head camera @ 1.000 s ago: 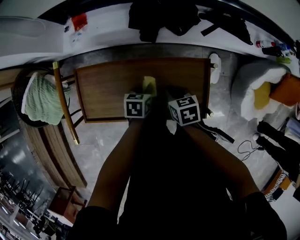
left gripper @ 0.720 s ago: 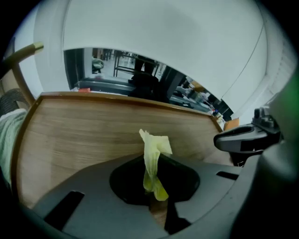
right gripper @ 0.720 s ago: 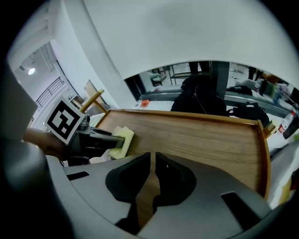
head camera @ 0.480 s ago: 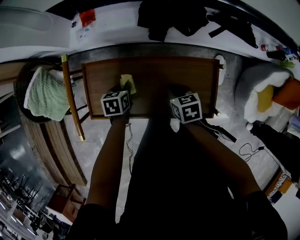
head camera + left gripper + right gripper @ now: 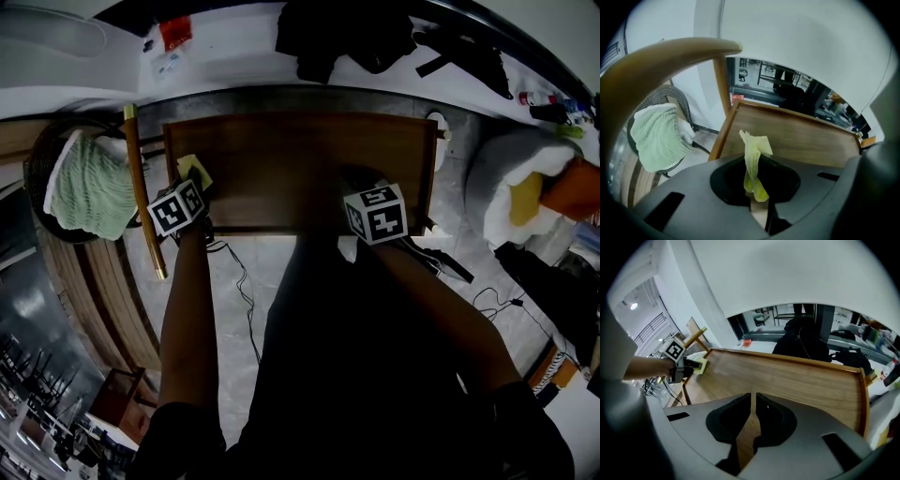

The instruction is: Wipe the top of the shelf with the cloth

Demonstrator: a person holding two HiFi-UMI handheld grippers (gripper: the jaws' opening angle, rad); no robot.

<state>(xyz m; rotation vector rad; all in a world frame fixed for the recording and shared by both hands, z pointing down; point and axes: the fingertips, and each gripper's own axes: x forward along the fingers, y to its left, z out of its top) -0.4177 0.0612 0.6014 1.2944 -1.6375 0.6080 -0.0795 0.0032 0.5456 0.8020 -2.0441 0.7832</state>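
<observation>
Two forearms in the near field, left forearm point(image 5: 187, 309) and right forearm point(image 5: 441, 314), each ending in one hand-held gripper with one marker cube. Left hand-held gripper point(image 5: 190, 184) point(image 5: 757, 199): jaws clamped on one yellow-green cloth point(image 5: 195, 169) point(image 5: 753, 157), which stands up out of the jaws as a crumpled fold. Right hand-held gripper point(image 5: 356, 187) point(image 5: 752, 420): jaws drawn together to a thin slit, nothing between them, wood grain showing through the gap. One shelf point(image 5: 300, 159) point(image 5: 811, 140) point(image 5: 797, 378), brown wood with a raised rim, lies under both. The cloth sits at the left end of the shelf top, just inside the left rim; the right gripper view shows the cloth point(image 5: 700, 365) flat against the wood there. The right hand-held gripper is over the near edge toward the right end, well apart from the left one; contact with the wood cannot be told. One wooden pole point(image 5: 142, 197) stands just left of the shelf, and beyond it one green towel point(image 5: 89, 187) point(image 5: 658, 136) hangs on a dark chair. One black cable point(image 5: 239, 281) trails on the floor. Far side: one white tabletop point(image 5: 234, 52) with dark clothing point(image 5: 347, 37) heaped on it.
</observation>
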